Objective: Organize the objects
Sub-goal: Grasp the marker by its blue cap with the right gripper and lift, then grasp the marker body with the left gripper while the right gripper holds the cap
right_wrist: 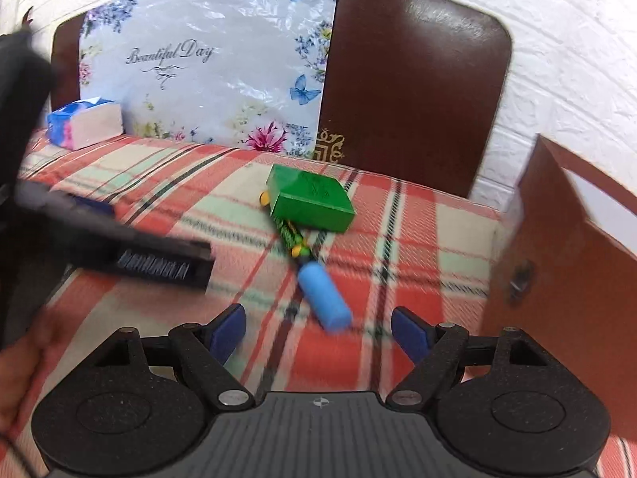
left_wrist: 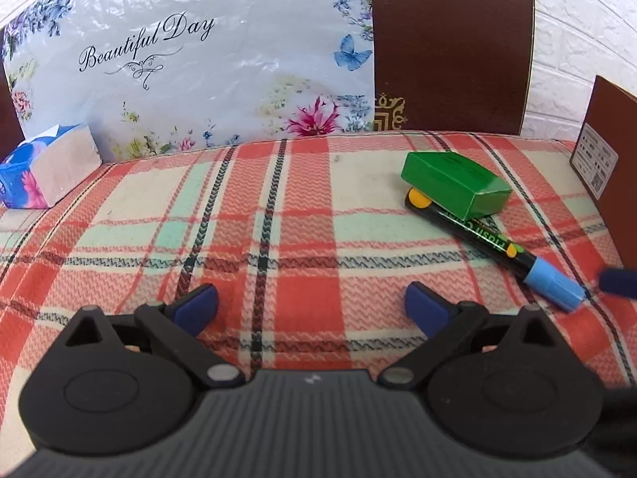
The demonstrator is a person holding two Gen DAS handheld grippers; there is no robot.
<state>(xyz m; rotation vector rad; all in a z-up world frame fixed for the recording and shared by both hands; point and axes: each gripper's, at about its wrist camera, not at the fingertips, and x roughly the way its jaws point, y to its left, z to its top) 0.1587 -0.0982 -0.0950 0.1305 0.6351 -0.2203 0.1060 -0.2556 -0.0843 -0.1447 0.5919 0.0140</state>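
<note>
Your left gripper (left_wrist: pixel 311 307) hangs low over the plaid cloth with its jaws spread wide and nothing between the blue pads; your right gripper (right_wrist: pixel 318 332) is likewise spread wide and empty, the marker's blue cap just ahead of the gap between its pads. Working down from the biggest things: the plaid-covered worktop (left_wrist: pixel 278 215) fills both views, and its far edge runs along a dark brown headboard-like panel (left_wrist: pixel 450 40), against which a large floral bag printed "Beautiful Day" (left_wrist: pixel 191 51) leans, closing off the back left. On your right a brown box (left_wrist: pixel 605 139) stands at the worktop's edge, so room on that side is tight; in the right wrist view it (right_wrist: pixel 565 239) looms just beside the right pad. At the far left corner a blue tissue pack (left_wrist: pixel 47 167) sits near the edge, well apart from everything else. The middle and left of the cloth lie bare in front of your left gripper. Toward the right, a green box (left_wrist: pixel 456 183) rests on top of the tail end of a black marker (left_wrist: pixel 493 247), which slants out from under it toward you. The marker's blue cap points at your right gripper, whose pad shows blurred at the left wrist view's right margin, just beside the cap.
</note>
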